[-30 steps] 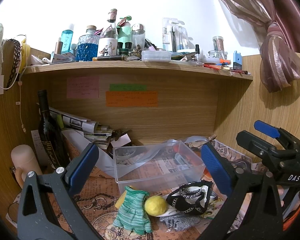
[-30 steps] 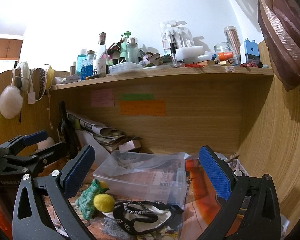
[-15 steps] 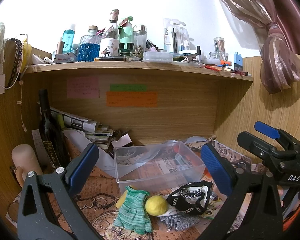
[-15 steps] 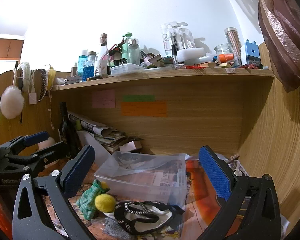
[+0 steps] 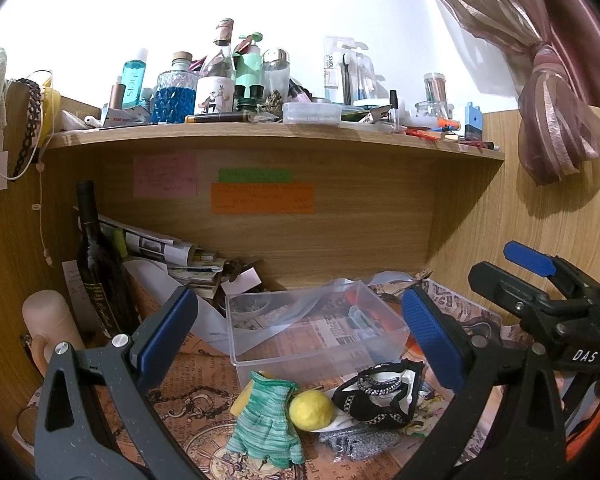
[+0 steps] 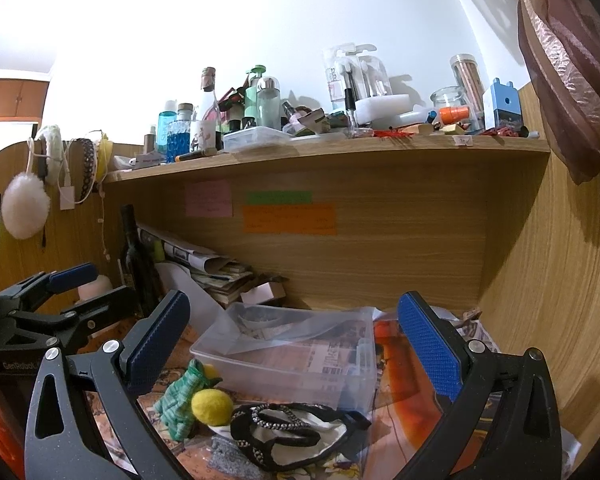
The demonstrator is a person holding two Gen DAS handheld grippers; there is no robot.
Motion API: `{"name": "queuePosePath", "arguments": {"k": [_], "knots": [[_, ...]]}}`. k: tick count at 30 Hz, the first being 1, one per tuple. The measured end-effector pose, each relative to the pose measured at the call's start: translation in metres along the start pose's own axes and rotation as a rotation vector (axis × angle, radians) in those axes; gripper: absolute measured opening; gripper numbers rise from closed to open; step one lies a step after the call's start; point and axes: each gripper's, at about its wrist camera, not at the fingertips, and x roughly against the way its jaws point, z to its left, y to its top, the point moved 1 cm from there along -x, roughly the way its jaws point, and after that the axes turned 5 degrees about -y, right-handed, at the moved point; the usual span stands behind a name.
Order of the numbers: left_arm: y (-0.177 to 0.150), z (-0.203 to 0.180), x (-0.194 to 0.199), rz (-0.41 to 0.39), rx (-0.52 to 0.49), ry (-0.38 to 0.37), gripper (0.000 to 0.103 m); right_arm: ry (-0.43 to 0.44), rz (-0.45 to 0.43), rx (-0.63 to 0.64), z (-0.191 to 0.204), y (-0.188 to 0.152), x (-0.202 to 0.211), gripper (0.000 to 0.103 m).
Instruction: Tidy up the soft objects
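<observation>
A pile of soft things lies on the desk in front of a clear plastic box (image 5: 312, 332) (image 6: 288, 356): a green knitted glove (image 5: 266, 424) (image 6: 178, 404), a yellow soft ball (image 5: 311, 410) (image 6: 212, 407), a black-and-white trimmed cloth piece (image 5: 380, 396) (image 6: 292, 436) and a grey cloth (image 5: 356, 444) (image 6: 230, 454). My left gripper (image 5: 296, 332) is open and empty above the pile. My right gripper (image 6: 294, 344) is open and empty, to the right of the left one. The box holds no soft things.
A dark wine bottle (image 5: 98, 272), stacked papers (image 5: 168, 252) and a pink cylinder (image 5: 50, 328) stand at the left under a cluttered shelf (image 5: 260, 132). Wooden walls close in the back and right. A curtain (image 5: 552, 120) hangs at the upper right.
Both views have shifted very slightly; the objects lie where they were and both grippers stay open.
</observation>
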Motion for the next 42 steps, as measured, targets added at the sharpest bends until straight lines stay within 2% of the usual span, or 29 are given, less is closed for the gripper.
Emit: {"name": "queuePosePath", "arguments": {"k": [12, 17, 24, 28, 32, 35, 42], "knots": [[-0.002, 0.003, -0.001, 0.011, -0.002, 0.001, 0.103, 0.006, -0.002, -0.006, -0.001, -0.004, -0.001, 0.103], [-0.016, 0.02, -0.015, 0.103, 0.023, 0.016, 0.103, 0.002, 0.034, -0.009, -0.005, -0.015, -0.01, 0.103], [-0.055, 0.048, -0.037, 0.272, 0.058, 0.044, 0.103, 0.029, 0.195, -0.059, -0.019, -0.046, -0.039, 0.103], [-0.079, 0.055, -0.044, 0.343, 0.075, 0.054, 0.102, 0.041, 0.275, -0.059, -0.022, -0.063, -0.05, 0.096], [-0.095, 0.056, -0.054, 0.404, 0.086, 0.037, 0.087, 0.066, 0.352, -0.036, -0.019, -0.078, -0.06, 0.084], [-0.105, 0.057, -0.062, 0.431, 0.111, 0.008, 0.086, 0.106, 0.407, -0.024, -0.014, -0.089, -0.066, 0.076], [-0.123, 0.065, -0.088, 0.521, 0.188, -0.053, 0.086, 0.148, 0.475, -0.026, -0.009, -0.1, -0.08, 0.065]]}}
